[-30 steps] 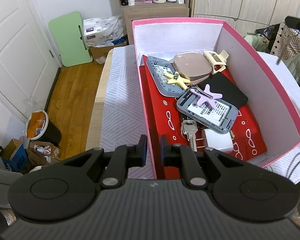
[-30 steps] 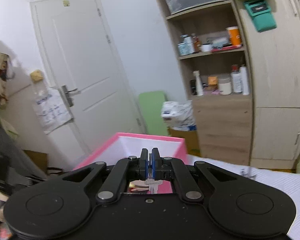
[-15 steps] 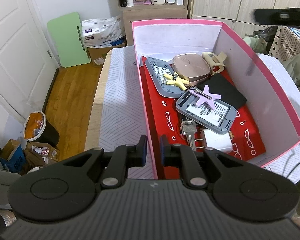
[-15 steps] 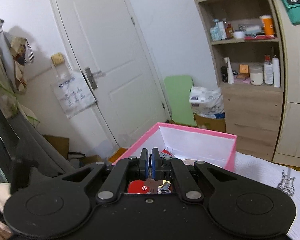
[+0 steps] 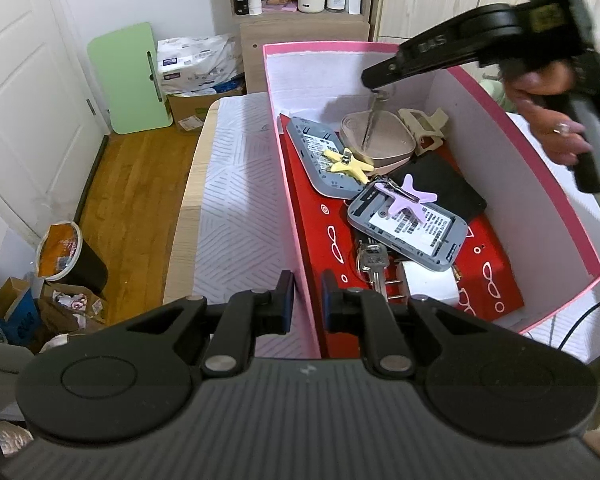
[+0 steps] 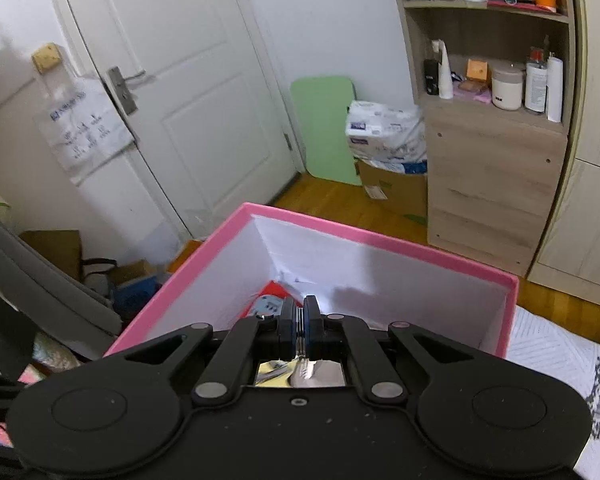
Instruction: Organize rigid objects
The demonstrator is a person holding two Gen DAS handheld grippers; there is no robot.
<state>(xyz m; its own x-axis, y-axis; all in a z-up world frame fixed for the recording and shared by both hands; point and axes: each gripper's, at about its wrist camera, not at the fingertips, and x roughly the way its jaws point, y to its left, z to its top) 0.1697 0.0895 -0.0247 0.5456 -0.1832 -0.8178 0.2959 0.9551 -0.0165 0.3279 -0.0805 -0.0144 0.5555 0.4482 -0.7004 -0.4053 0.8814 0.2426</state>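
Since a second ago my right gripper (image 5: pixel 374 88) has swung in over the pink box (image 5: pixel 548 200), arriving at about one o'clock in the left wrist view, while my left gripper (image 5: pixel 305 300) has stayed put. Its fingers are clenched on a thin metal piece, a key (image 5: pixel 370 120) by the look of it, which hangs straight down, its tip just above or touching the beige case (image 5: pixel 384 142) at the box's far end. I pinch it by the top so the blade dangles free and can be dropped among the others. My left fingers straddle the near wall at six o'clock, grasping it, I judge to steady the box. Inside, on a red sheet (image 5: pixel 324 232), lie two grey devices (image 5: pixel 410 226), a yellow star clip (image 5: pixel 348 164), a purple one (image 5: pixel 410 200), a key bunch (image 5: pixel 374 262) and a white plug (image 5: pixel 430 286).
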